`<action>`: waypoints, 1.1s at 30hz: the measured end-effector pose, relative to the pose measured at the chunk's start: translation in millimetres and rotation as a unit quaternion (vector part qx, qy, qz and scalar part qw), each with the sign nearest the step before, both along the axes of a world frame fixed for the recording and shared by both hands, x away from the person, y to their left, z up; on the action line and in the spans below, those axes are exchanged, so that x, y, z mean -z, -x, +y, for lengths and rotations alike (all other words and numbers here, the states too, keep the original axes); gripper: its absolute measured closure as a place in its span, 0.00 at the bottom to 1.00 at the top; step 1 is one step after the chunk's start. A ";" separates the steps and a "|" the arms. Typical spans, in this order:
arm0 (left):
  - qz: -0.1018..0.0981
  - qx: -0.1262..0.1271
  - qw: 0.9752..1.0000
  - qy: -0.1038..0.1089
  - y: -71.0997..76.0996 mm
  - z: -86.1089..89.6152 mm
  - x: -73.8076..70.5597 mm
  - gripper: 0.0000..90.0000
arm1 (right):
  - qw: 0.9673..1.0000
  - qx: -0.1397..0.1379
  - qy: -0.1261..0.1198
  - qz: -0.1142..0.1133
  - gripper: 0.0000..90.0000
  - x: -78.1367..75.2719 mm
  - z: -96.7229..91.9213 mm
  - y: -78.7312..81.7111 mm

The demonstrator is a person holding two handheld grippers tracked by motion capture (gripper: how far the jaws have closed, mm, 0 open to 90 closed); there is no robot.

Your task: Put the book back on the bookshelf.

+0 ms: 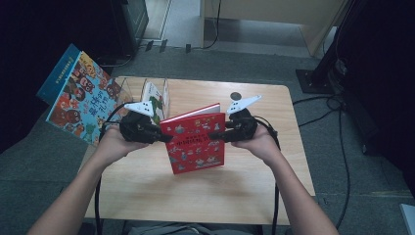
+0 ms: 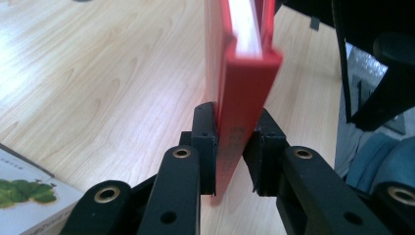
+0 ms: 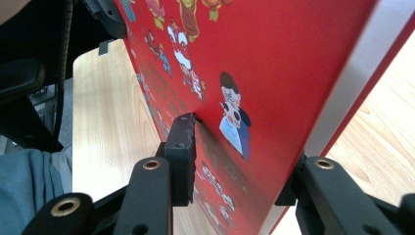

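A red picture book (image 1: 198, 142) with cartoon figures on its cover hangs upright above the wooden table (image 1: 195, 196), held between my two grippers. My left gripper (image 1: 166, 138) clamps its left edge. In the left gripper view the black pads (image 2: 204, 142) press on both sides of the red book (image 2: 247, 78), and that gripper (image 2: 234, 147) is shut on it. My right gripper (image 1: 215, 135) grips the right edge. In the right gripper view one pad (image 3: 182, 147) lies against the red cover (image 3: 274, 63) and the other jaw is behind the book, so this gripper (image 3: 240, 166) is shut on it too.
A large blue-edged picture book (image 1: 78, 95) stands tilted at the table's left edge. A clear book rack holds a white and green book (image 1: 155, 98) behind the left gripper. A small dark round thing (image 1: 236, 96) lies near the far edge. Cables run over the floor at the right.
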State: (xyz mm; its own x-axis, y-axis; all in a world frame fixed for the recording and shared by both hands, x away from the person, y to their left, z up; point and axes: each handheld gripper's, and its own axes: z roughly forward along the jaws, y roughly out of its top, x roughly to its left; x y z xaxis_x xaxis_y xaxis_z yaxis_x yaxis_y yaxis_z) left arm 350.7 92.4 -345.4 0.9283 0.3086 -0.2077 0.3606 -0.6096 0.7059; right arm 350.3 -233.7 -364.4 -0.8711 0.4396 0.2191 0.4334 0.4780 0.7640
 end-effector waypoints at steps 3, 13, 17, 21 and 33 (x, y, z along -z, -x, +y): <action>0.004 0.002 1.000 -0.008 -2.2 -2.8 -4.3 0.85 | 1.000 -0.004 -0.004 -0.003 0.68 1.4 -0.5 -0.9; 0.018 0.018 0.999 -0.041 -9.3 -23.8 -26.8 0.79 | 1.000 -0.019 -0.014 -0.015 0.68 2.0 2.5 1.4; 0.010 0.026 0.997 -0.073 -10.4 -34.0 -33.9 0.79 | 1.000 -0.019 -0.018 -0.012 0.67 2.7 3.8 0.5; 0.008 0.030 0.996 -0.078 -13.8 -42.3 -38.7 0.76 | 1.000 -0.021 -0.019 -0.012 0.67 3.0 3.7 0.5; 0.013 0.050 0.993 -0.109 -20.0 -61.7 -43.4 0.79 | 0.999 -0.038 -0.025 -0.007 0.66 4.4 4.4 0.8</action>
